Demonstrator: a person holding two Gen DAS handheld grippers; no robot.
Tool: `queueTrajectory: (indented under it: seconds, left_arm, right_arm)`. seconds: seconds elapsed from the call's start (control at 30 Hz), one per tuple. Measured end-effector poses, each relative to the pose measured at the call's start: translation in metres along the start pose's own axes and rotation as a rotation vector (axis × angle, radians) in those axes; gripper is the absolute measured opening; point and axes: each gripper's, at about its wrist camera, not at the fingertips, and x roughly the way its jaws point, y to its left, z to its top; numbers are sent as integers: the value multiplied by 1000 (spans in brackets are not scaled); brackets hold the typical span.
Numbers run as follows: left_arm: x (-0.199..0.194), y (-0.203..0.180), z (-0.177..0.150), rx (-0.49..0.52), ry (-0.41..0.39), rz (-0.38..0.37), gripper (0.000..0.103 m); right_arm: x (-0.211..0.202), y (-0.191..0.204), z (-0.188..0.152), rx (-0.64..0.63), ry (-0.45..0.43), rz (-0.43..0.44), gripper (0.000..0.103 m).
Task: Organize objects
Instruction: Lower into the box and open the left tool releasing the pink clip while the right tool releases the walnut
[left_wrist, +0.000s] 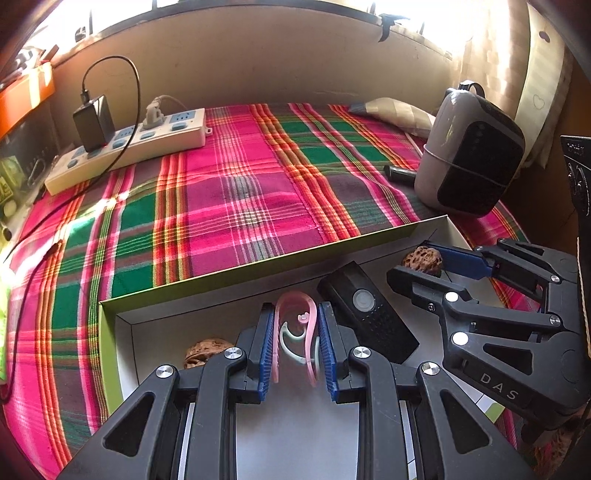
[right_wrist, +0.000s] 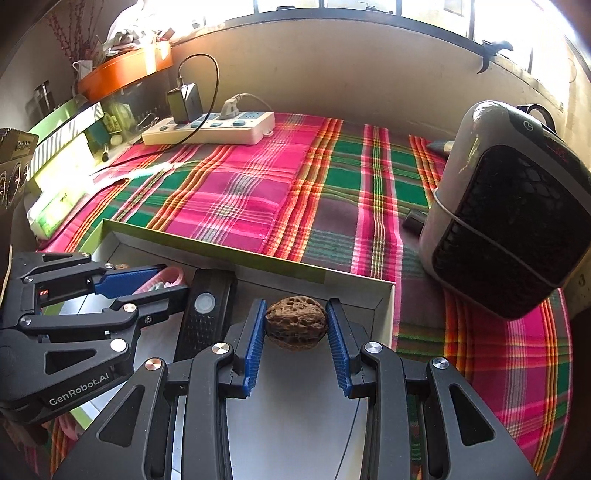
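Left gripper (left_wrist: 295, 343) clamps pink clip (left_wrist: 295, 314) inside box (left_wrist: 258, 269) rim.

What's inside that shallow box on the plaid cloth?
Inside the box: a black remote-like device and a loose walnut. The grippers hold pink clips and another walnut over it. Its near floor is hidden by the grippers.

A second walnut (left_wrist: 205, 352) in the box (left_wrist: 236, 280) is half hidden behind the left tool (left_wrist: 295, 345), whose rear body runs off the bottom edge. The pink clip (left_wrist: 295, 314) in that tool is partly covered by its blue pads. In the right wrist view, the black remote (right_wrist: 203, 314) loses its lower end behind the tools. A small dark object (right_wrist: 413, 221) beside the grey heater (right_wrist: 509, 206) is too hidden to identify.
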Motion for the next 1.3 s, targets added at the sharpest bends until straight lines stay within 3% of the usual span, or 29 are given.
queueTrajectory:
  seconds: [0.77,1.2,1.3]
  left_arm:
    - [3,-1,2,6,10,11,22]
    - [1,1,2,-3,12,14,30]
    - [1,1,1,-5,13,16,31]
  right_arm:
    - [6,4,1,-30,31,-39,34]
    - [4,3,1,-24,27,-49,35]
    - [3,3,1,-21,24,-46,39]
